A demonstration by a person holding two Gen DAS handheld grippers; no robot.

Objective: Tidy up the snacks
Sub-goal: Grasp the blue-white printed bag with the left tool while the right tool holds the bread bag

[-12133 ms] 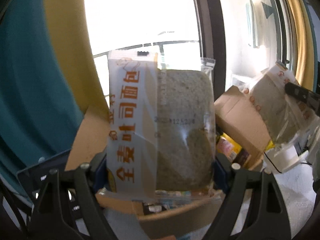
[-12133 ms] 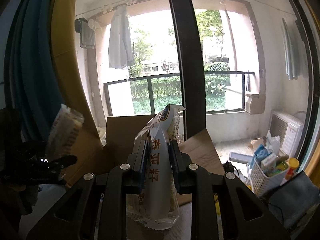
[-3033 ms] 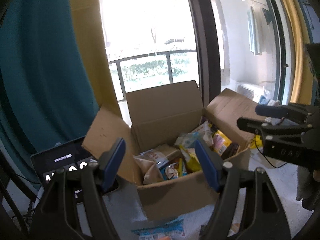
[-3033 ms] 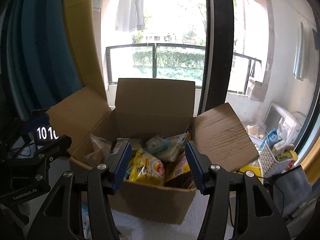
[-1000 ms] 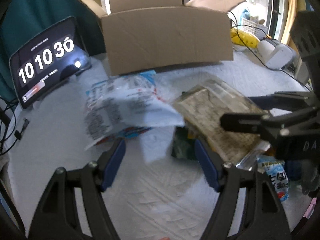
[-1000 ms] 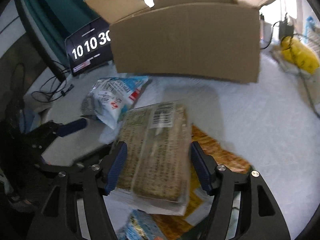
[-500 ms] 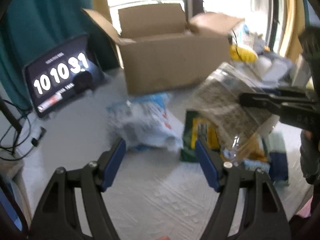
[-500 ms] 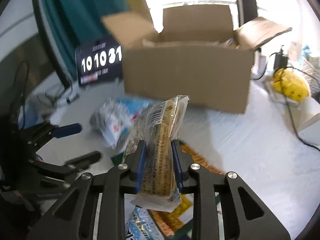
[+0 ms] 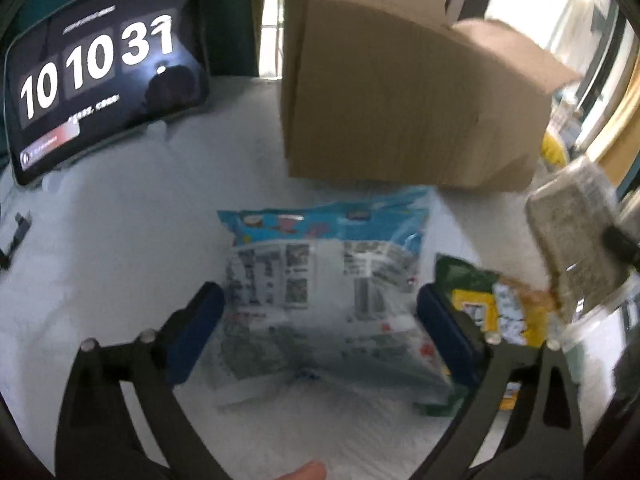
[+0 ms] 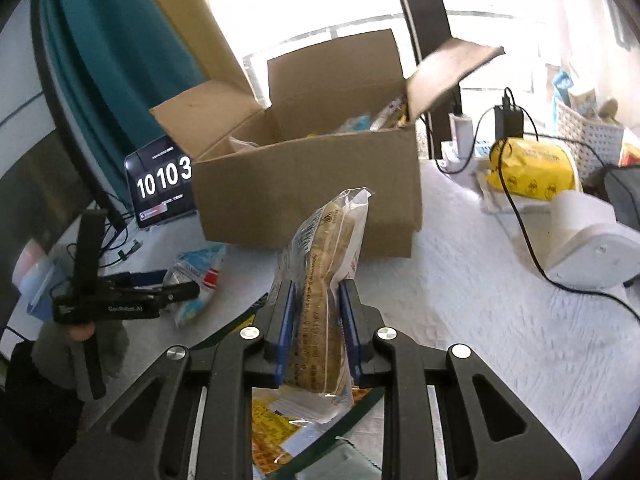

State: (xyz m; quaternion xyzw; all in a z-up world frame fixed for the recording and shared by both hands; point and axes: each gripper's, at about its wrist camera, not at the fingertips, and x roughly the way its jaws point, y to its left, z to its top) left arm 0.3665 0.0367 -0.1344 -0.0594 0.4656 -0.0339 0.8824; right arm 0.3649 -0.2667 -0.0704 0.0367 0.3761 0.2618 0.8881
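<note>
while the right gripper (image 10: 316, 332) clamps the bread pack (image 10: 324, 292) edge-on — ready for boxing — the left gripper (image 9: 320, 320) is opening, straddling the blue-white bag (image 9: 324, 280) without pressing it.

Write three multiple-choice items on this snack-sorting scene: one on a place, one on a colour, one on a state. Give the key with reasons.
1. Where does the blue-and-white snack bag lie?
A. inside the box
B. on the white table cover, in front of the cardboard box
C. on the clock

2. What colour are the right gripper pads?
A. blue
B. red
C. white

3. The bread packet is:
A. lying flat
B. clamped on edge
C. in the box

Key: B, it lies before the box; A, blue pads show; B, the pads squeeze it off the table.
</note>
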